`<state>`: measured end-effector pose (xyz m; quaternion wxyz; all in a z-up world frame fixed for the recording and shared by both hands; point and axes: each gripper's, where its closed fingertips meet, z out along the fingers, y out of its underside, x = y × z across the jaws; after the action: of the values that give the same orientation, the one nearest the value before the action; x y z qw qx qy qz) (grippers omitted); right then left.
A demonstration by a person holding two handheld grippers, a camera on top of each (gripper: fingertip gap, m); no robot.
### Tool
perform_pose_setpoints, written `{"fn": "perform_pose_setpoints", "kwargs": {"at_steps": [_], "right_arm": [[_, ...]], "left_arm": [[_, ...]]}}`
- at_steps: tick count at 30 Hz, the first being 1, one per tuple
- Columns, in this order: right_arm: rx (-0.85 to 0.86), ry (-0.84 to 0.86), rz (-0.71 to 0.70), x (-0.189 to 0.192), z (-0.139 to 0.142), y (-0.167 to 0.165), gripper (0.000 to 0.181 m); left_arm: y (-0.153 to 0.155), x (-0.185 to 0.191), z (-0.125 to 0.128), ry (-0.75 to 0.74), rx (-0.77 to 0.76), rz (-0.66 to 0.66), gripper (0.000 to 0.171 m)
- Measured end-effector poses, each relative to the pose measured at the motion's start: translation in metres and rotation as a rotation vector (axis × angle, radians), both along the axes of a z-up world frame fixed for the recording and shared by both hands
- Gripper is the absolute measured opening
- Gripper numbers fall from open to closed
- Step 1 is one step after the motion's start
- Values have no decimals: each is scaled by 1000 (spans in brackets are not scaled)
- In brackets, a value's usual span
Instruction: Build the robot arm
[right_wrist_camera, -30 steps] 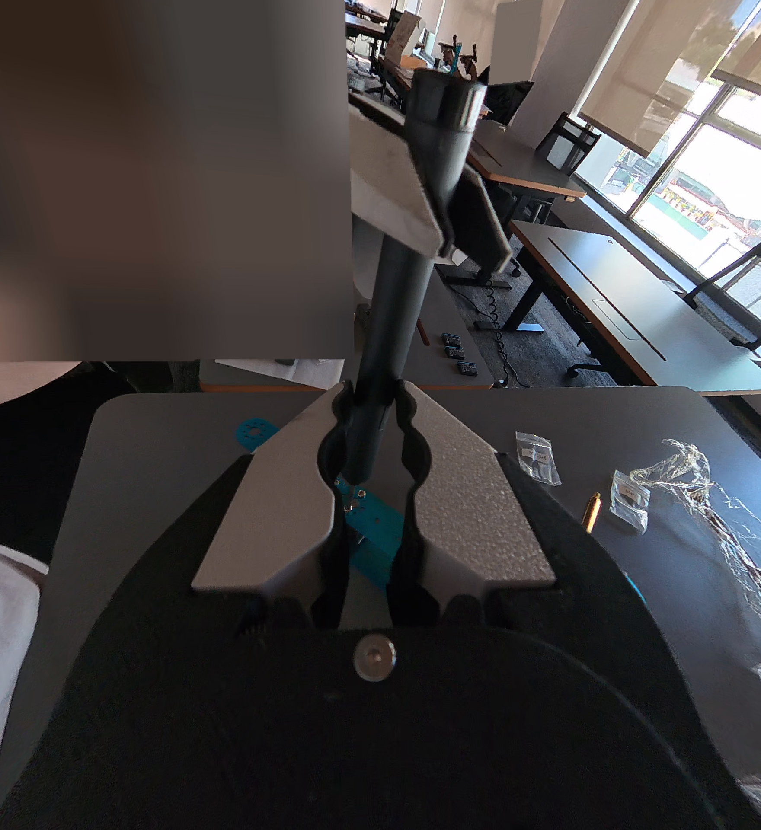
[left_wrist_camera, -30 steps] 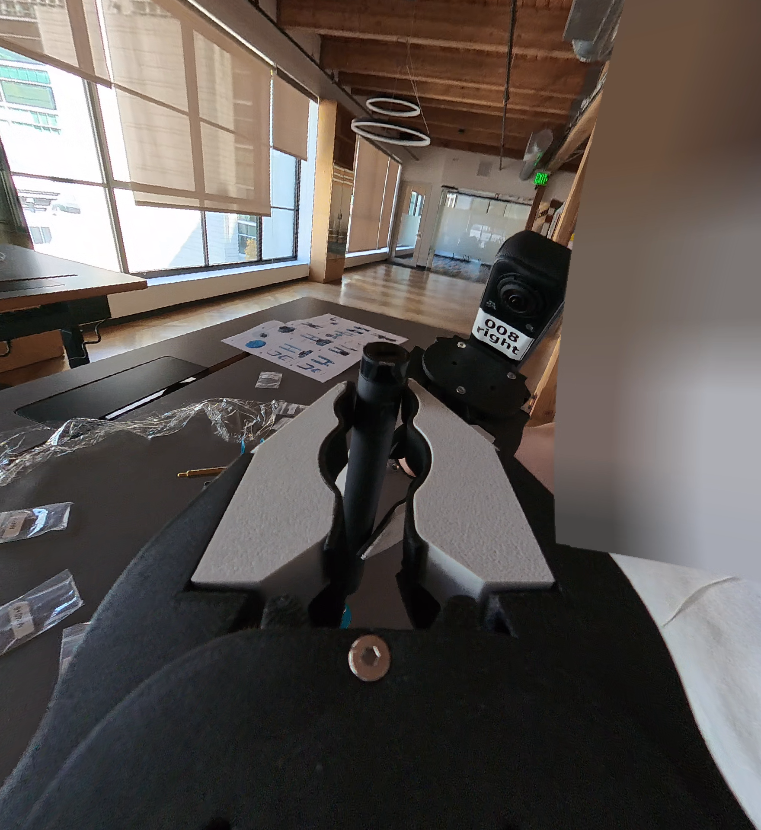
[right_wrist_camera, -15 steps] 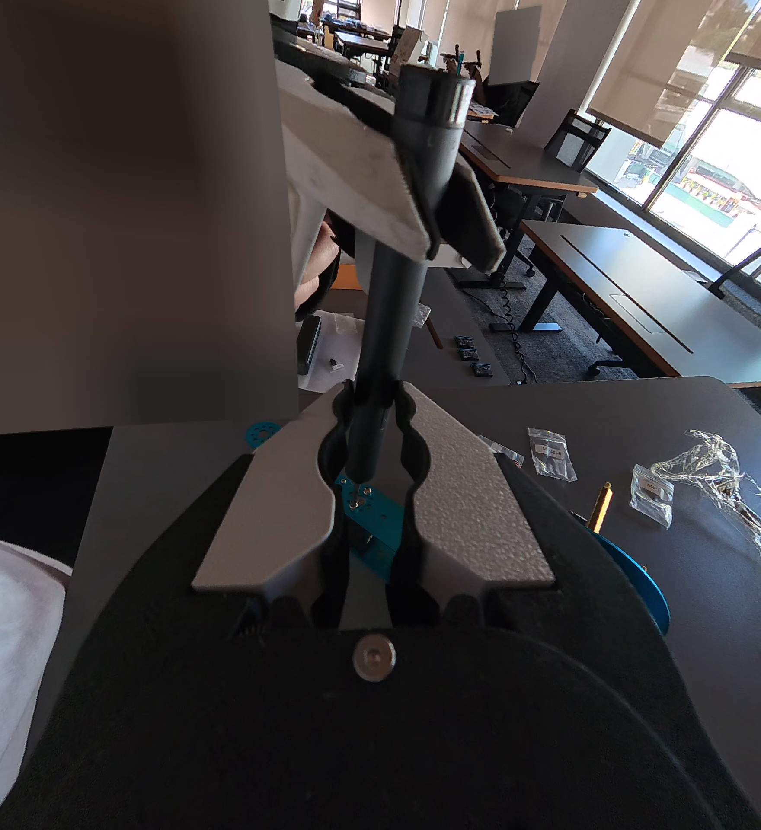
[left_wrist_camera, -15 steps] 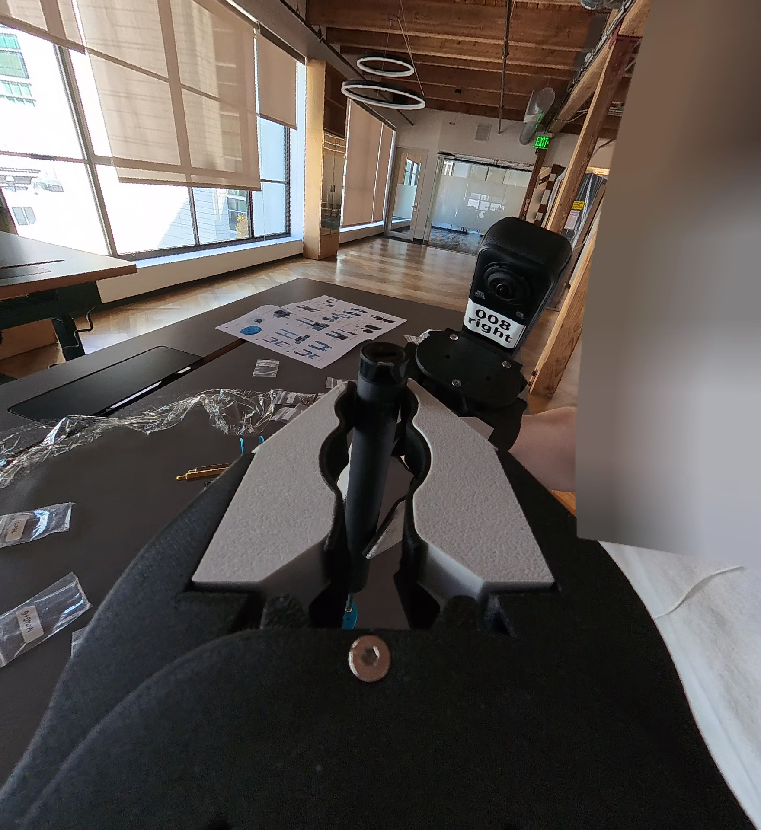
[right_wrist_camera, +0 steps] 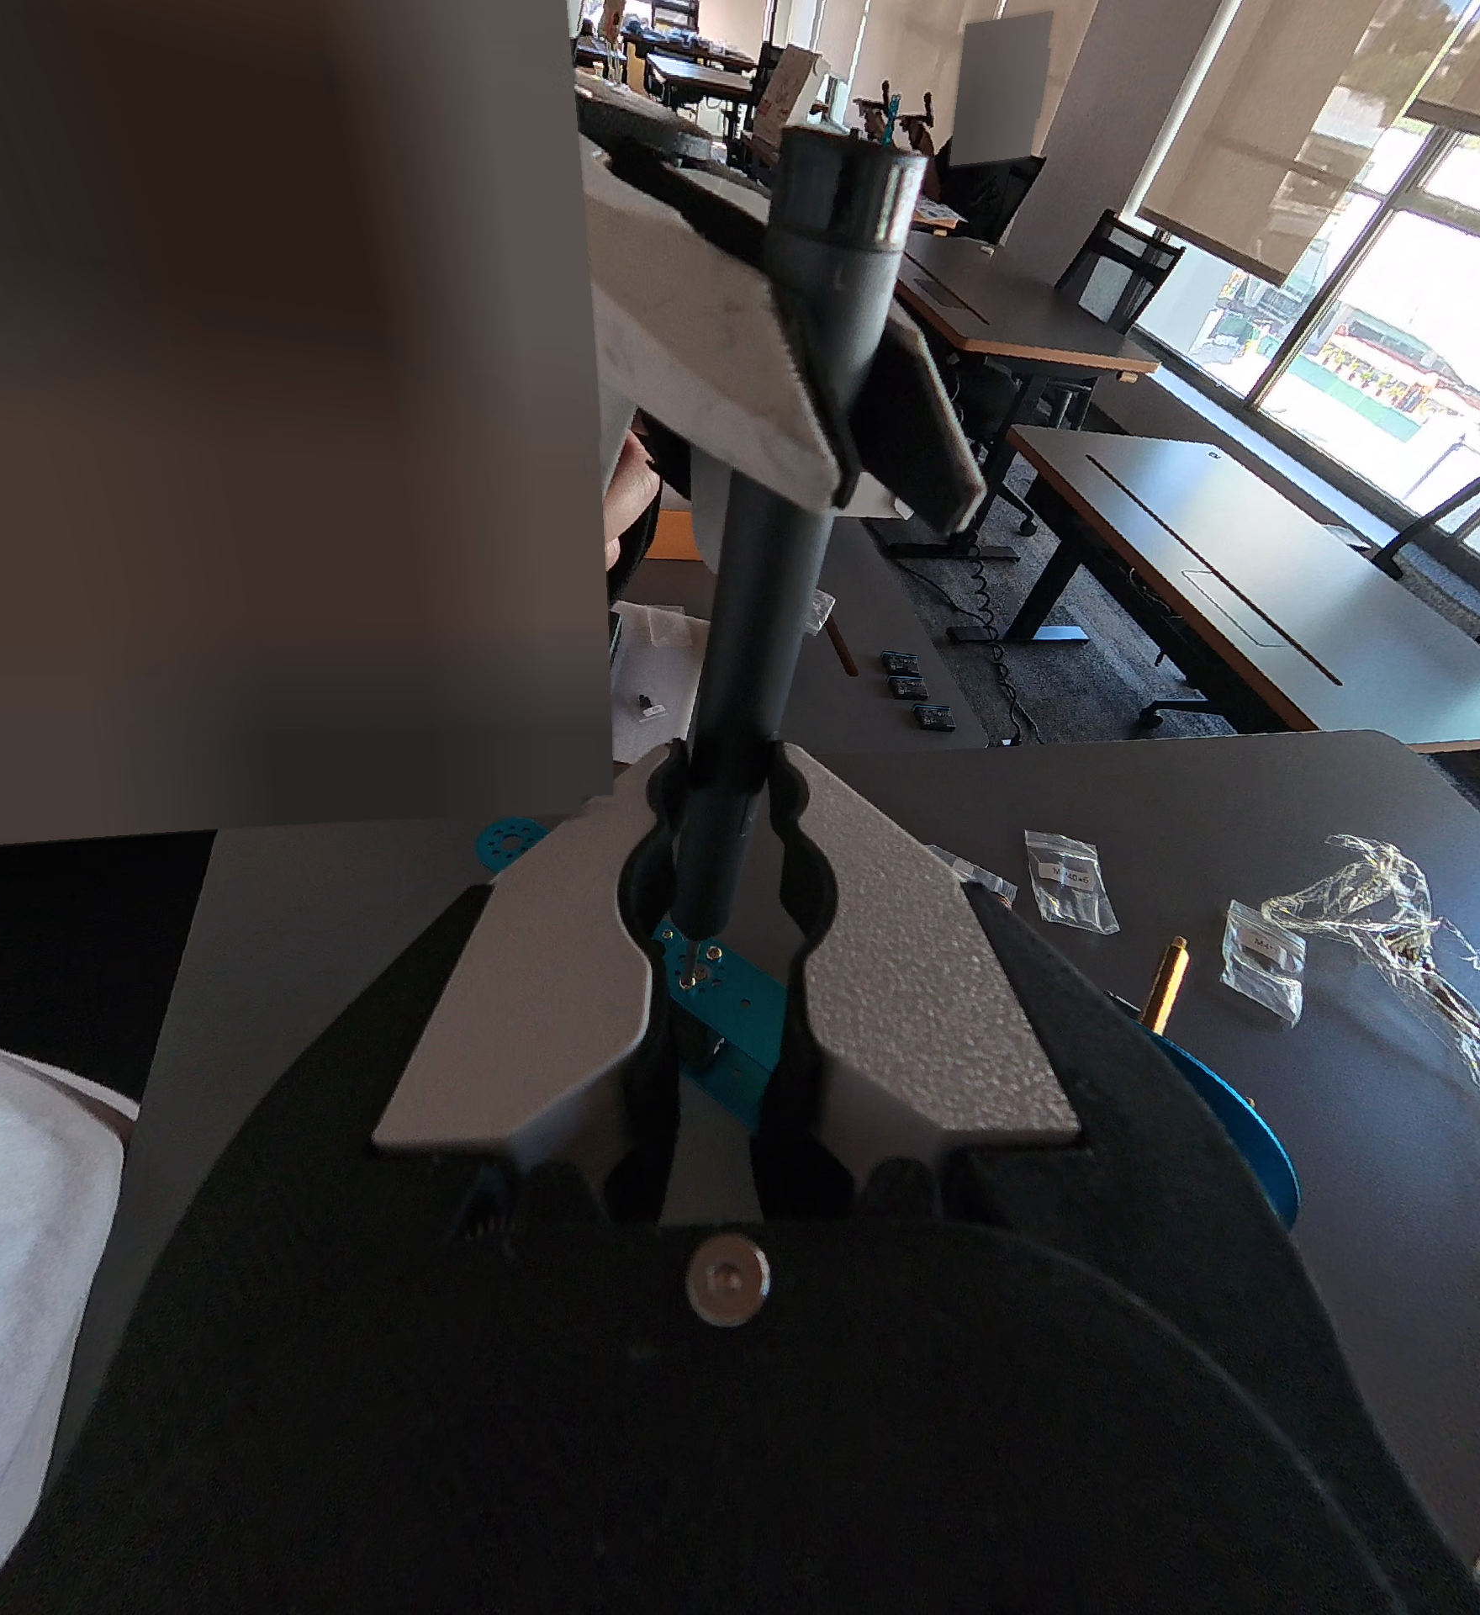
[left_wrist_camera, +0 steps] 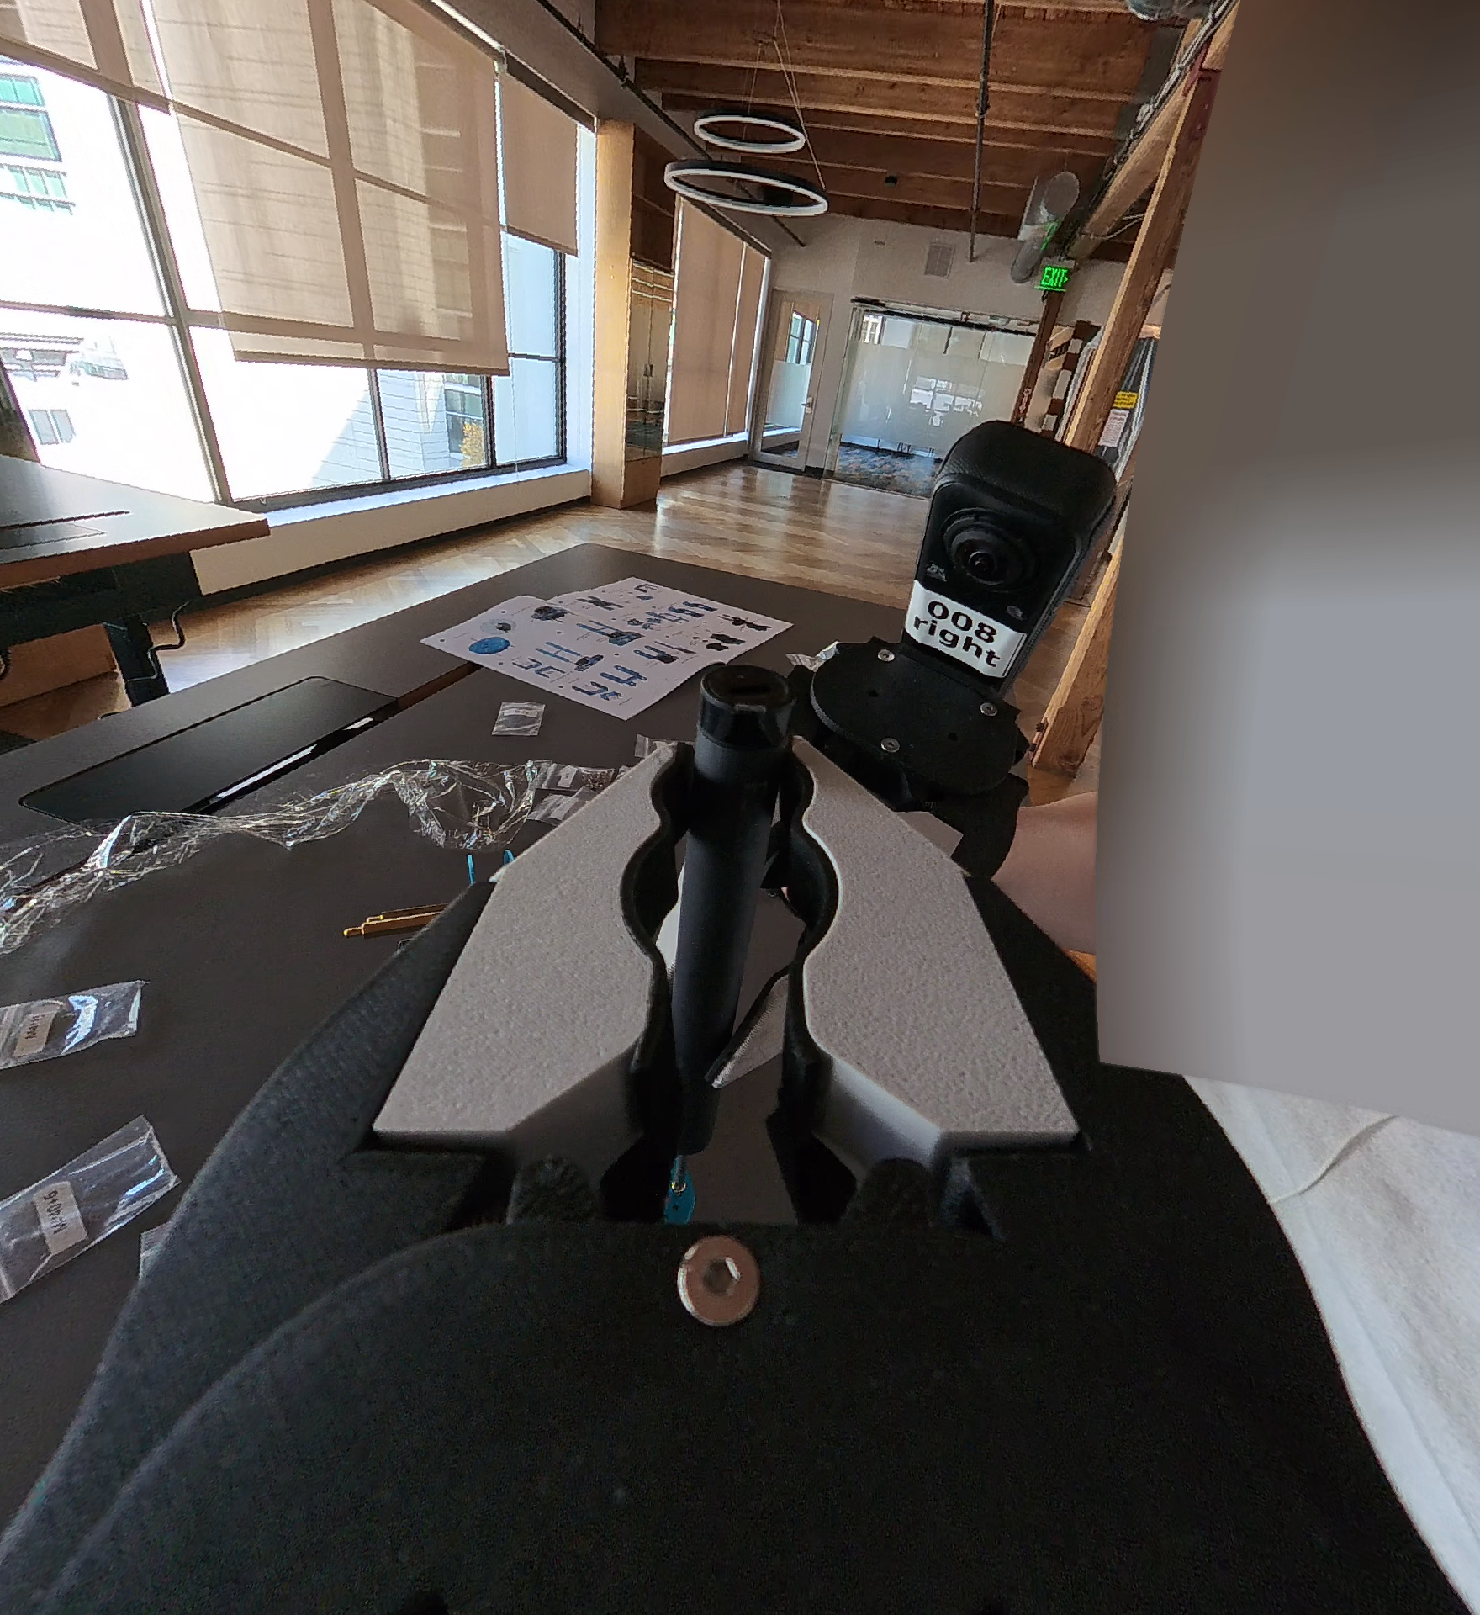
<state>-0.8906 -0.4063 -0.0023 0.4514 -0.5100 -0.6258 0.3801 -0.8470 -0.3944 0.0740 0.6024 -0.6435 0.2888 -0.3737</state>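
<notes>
Left wrist view: the left gripper [left_wrist_camera: 732, 778] is seen clenched around the upper part of a dark screwdriver [left_wrist_camera: 715, 883], which stands nearly upright over a dark table [left_wrist_camera: 195, 944]. Lower on the same shaft, the right gripper [right_wrist_camera: 723, 773] is closed as well, as recorded in the right wrist view. The tool's thin tip is set on a screw [right_wrist_camera: 700, 972] in a blue bracket [right_wrist_camera: 732, 1022] lying on the table between the right gripper's fingers.

Much of the bracket is hidden by the gripper bodies. A blue wheel [right_wrist_camera: 1243, 1136] is partly covered by the right gripper's housing. One blue disc [right_wrist_camera: 505, 843] lies just beyond the left finger in the right wrist view.

Counted on the table: one printed sheet [left_wrist_camera: 605, 642]; one strip of crumpled clear film [left_wrist_camera: 282, 817]; two small clear bags [left_wrist_camera: 51, 1022] at the near left edge and one more [left_wrist_camera: 520, 718] near the sheet; two brass spacers [left_wrist_camera: 391, 922] side by side. Three small black parts [right_wrist_camera: 916, 690] are lined up on a farther desk. A sleeve in white [left_wrist_camera: 1400, 1311] is noted at the right.
</notes>
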Motion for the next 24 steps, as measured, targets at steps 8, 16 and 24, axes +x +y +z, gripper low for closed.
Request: {"fn": "perform_pose_setpoints", "kwargs": {"at_steps": [8, 16, 24], "right_arm": [[-4, 0, 1, 0, 0, -1, 18], [-5, 3, 3, 0, 0, -1, 18], [-9, 8, -1, 0, 0, -2, 18]], "left_arm": [[-1, 0, 0, -3, 0, 1, 18], [-2, 0, 0, 4, 1, 4, 18], [-3, -1, 0, 2, 7, -7, 18]]}}
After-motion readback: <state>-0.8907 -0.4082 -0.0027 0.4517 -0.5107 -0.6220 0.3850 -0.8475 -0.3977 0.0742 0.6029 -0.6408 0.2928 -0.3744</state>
